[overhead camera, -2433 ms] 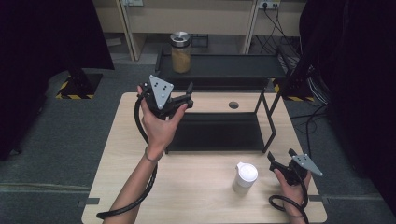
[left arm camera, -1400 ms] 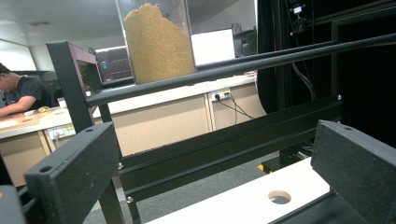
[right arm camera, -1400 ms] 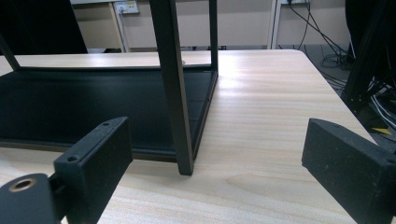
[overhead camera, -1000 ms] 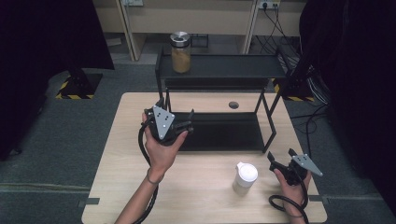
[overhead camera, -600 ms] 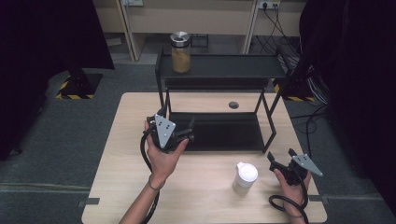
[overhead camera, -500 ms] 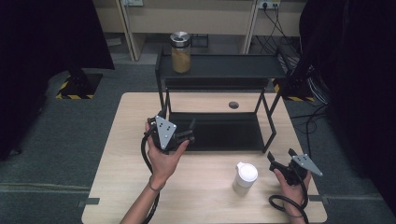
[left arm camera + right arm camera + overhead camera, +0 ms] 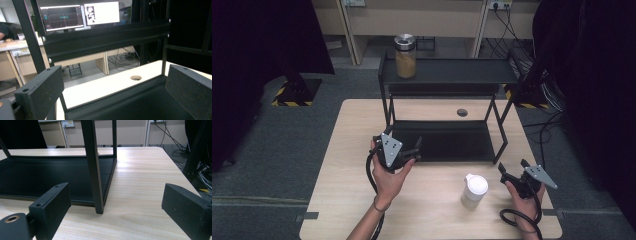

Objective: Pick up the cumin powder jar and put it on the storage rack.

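Seemingly between steps, the left gripper (image 7: 409, 155) hangs spread and empty at centre-left by the black rack (image 7: 447, 75), the right gripper (image 7: 514, 176) spread beside the white bottle (image 7: 474, 190) lower right, its likely next grasp.

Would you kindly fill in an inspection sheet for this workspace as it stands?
Surface: light wooden table with a round hole near its far edge.
Job's things: white lidded container upright near the right gripper; black two-tier rack on the table; amber-filled jar with metal lid on its top shelf.
Clutter: nothing seen.
Grippers: left gripper open, empty, at the rack's lower shelf; right gripper open, empty, beside the container.
Cables: one black cable from each gripper; more cables on the floor behind.
Surroundings: grey floor, wooden furniture, monitors beyond.
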